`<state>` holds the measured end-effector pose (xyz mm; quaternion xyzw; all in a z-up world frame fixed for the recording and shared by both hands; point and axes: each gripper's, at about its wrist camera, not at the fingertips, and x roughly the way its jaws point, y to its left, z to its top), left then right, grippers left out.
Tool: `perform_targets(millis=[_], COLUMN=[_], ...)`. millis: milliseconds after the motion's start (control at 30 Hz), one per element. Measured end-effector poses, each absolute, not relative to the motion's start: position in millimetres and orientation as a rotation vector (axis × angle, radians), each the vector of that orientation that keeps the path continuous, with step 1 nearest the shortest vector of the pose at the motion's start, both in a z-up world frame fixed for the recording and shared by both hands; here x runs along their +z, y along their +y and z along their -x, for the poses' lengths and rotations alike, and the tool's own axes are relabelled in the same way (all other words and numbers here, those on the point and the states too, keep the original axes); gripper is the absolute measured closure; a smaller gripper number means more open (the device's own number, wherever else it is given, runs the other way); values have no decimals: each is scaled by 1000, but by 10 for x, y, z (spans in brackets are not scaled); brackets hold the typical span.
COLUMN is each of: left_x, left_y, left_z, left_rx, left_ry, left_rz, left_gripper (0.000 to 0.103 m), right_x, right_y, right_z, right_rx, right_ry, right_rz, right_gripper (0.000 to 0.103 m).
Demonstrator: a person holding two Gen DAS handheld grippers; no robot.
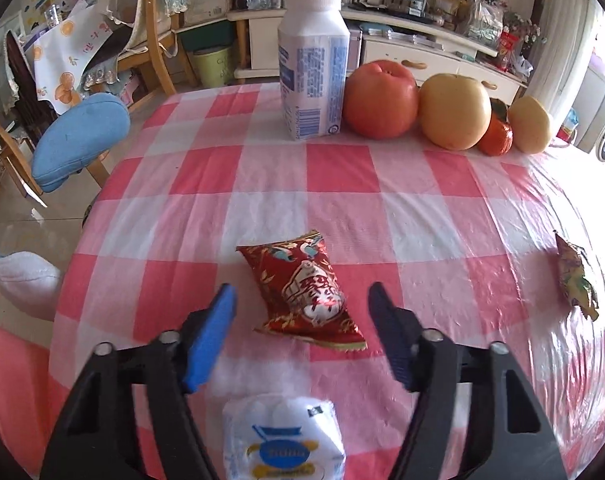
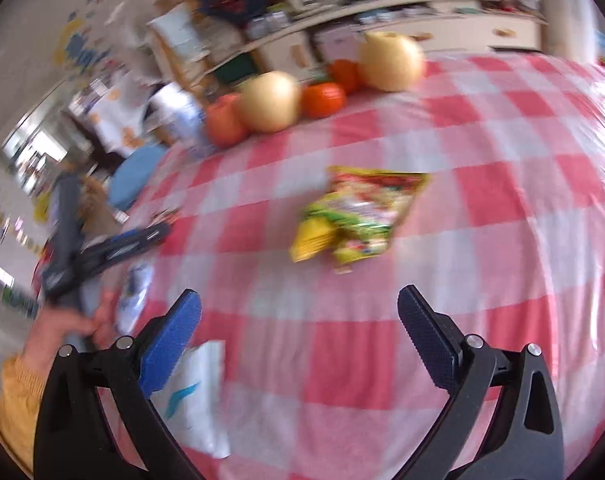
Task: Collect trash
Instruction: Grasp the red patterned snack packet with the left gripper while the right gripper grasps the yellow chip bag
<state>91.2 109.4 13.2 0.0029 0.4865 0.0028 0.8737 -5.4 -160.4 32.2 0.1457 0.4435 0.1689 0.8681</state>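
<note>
Between the left claw's (image 1: 302, 304) spread fingers lies a red wrapper (image 1: 304, 290).

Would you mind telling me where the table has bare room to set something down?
The widest free patch is mid-cloth, between the red packet and the bottle with its row of fruit. Bare cloth also lies between the red packet and the foil wrapper at the right edge. It is crowded along the far edge and around the left tongs, where a white packet lies.
</note>
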Motion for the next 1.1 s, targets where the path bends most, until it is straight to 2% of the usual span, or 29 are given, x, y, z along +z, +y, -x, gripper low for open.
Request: perform_targets(millis=[67, 100, 200, 433, 733, 1100], left_x=[104, 93, 73, 104, 428, 666], left_y=[1080, 1082, 1109, 1191, 1245, 1176], left_z=[-930, -939, -940, -884, -598, -116], left_rx=[5, 8, 15, 11, -17, -36], left_ry=[1023, 1028, 1026, 1010, 908, 833], left_rz=[-3, -3, 12, 43, 83, 124], left_gripper=[45, 53, 57, 58, 58, 58], right_x=[335, 339, 325, 278, 274, 120], right_y=[-1438, -1313, -1056, -838, -1934, -1859], right_z=[100, 129, 206, 258, -13, -352], right_rx=[423, 457, 522, 510, 126, 155], right_ry=[934, 937, 934, 920, 837, 842], right_rz=[-253, -216, -129, -17, -372, -359], right_gripper=[4, 4, 4, 4, 4, 4])
